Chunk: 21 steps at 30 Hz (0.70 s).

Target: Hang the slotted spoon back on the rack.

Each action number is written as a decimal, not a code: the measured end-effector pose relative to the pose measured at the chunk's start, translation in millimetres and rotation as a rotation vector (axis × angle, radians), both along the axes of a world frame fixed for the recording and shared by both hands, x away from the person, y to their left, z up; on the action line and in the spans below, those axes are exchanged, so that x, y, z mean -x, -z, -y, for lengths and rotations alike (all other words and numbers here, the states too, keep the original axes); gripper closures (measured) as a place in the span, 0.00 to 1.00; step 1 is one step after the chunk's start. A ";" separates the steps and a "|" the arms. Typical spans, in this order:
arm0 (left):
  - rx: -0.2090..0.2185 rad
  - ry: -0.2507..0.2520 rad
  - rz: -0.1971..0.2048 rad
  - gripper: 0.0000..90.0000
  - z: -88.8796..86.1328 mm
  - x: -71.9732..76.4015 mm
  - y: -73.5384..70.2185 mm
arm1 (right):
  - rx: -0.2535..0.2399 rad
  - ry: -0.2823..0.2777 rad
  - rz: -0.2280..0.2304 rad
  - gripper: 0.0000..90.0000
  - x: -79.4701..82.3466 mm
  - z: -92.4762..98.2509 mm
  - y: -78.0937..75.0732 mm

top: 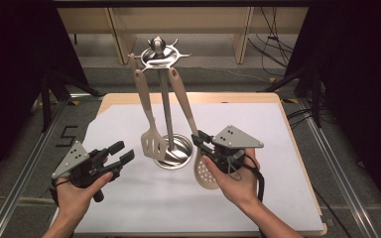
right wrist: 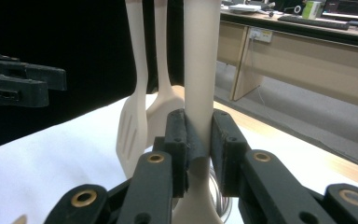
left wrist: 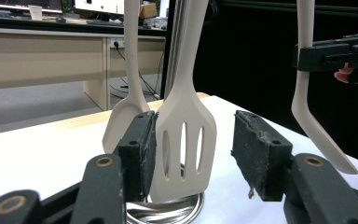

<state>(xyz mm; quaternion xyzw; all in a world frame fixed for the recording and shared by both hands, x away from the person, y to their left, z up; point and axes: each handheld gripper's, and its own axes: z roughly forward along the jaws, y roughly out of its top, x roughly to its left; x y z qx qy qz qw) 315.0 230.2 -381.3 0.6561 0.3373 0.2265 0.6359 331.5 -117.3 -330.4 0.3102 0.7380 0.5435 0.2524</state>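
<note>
My left gripper (top: pixel 120 154) stands wide open near the slotted turner (top: pixel 154 145), which hangs on the rack (top: pixel 162 54) with its blade between my jaws but not pressed, so nothing is held there. My right gripper (top: pixel 202 142) is clamped on the handle of the skimmer (top: pixel 205 171), which hangs from the rack too. I judge the skimmer gripped but not unhooked, and lifting it off is left.

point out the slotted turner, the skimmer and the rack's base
slotted turner (top: pixel 153 144), high view, on its slotted blade
skimmer (top: pixel 204 173), high view, on its holed head below the right claw
rack base (top: pixel 179 154), high view, on the round metal dish
</note>
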 end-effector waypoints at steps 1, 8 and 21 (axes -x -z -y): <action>0.000 -0.001 -0.001 0.54 0.1 0.1 0.1 | 0.000 -0.004 0.003 0.87 -0.5 0.0 0.2; 0.000 -0.001 -0.002 0.54 0.1 0.3 0.4 | -0.007 -0.007 0.015 0.86 0.4 1.6 -2.6; 0.006 -0.008 0.006 0.54 -0.7 1.2 0.6 | 0.003 0.024 0.042 0.87 3.1 15.3 -2.4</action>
